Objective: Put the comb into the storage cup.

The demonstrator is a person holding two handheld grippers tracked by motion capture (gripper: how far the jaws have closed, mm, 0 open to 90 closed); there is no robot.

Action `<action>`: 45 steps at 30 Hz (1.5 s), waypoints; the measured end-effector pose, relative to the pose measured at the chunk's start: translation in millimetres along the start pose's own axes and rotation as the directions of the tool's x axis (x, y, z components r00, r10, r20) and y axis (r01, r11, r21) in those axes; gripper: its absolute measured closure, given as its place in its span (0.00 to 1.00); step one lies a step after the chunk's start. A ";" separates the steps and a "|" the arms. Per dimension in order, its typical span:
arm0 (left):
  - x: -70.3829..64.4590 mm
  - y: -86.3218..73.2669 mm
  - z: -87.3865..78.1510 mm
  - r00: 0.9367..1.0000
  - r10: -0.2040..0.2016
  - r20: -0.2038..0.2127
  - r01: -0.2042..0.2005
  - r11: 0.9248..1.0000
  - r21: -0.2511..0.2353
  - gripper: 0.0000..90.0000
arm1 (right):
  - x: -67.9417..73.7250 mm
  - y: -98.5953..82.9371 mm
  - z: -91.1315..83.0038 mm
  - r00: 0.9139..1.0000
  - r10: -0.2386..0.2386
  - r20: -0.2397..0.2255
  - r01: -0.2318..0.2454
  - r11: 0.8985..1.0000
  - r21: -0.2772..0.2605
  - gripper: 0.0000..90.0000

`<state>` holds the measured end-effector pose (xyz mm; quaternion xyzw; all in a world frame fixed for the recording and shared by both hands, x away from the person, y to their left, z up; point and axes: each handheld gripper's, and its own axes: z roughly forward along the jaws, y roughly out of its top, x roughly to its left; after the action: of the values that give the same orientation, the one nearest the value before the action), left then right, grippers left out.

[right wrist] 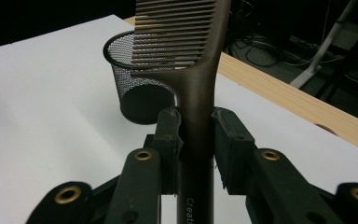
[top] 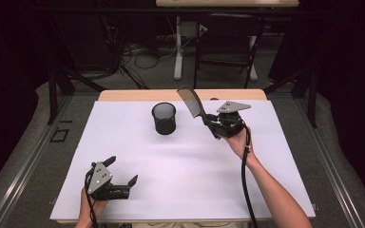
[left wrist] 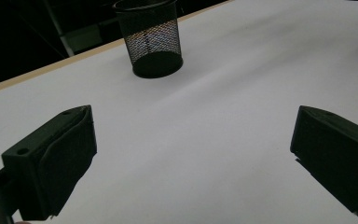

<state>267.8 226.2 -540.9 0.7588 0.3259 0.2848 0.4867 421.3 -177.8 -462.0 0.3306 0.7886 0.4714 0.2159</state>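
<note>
- Comb (right wrist: 196, 60): clamped by its handle between the jaws of the right gripper (right wrist: 196, 135), teeth end sticking up and away from the hand, held in the air above the table's far right part.
- In the high view, same comb (top: 191, 100) tilted up and to the left from the right gripper (top: 212, 124), tip just right of the cup (top: 164, 118) and higher than its rim.
- Pressed tight on both sides of the handle, no gap visible in the right gripper view; some pale lettering on the handle below the jaws, too cut off to read.
- Right hand (top: 240, 140) wrapped round the gripper body, grey plate on top, cable trailing back along the forearm.
- Left gripper (top: 122, 175) down at the near left of the table, jaws spread wide with nothing between them, just white sheet (left wrist: 205, 140) showing through the gap.
- Left hand (top: 91, 205) at the near edge, holding it low.
- Black mesh cup (left wrist: 151, 39) upright on the white sheet near the far middle, looks empty from the left gripper view, well apart from the left gripper.
- Wooden table edge (right wrist: 298, 105) showing past the sheet at the far side.
</note>
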 end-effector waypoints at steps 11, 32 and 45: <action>0.3 0.0 -0.8 1.000 -0.006 -0.009 0.005 1.000 -0.002 0.00 | -0.2 5.5 6.1 1.000 0.005 -0.003 -0.005 1.000 -0.019 0.81; 0.4 -0.1 0.6 1.000 -0.013 -0.006 0.013 1.000 0.000 0.00 | 0.6 18.9 20.6 1.000 0.011 -0.016 -0.012 0.998 -0.055 0.81; 0.4 -0.1 0.9 1.000 -0.009 -0.003 0.009 1.000 0.002 0.00 | 1.4 24.5 27.7 1.000 0.012 -0.021 -0.013 0.997 -0.072 0.81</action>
<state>268.7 226.0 -541.3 0.7575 0.3303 0.2833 0.4866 446.2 -151.9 -453.1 0.3227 0.7712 0.5041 0.2166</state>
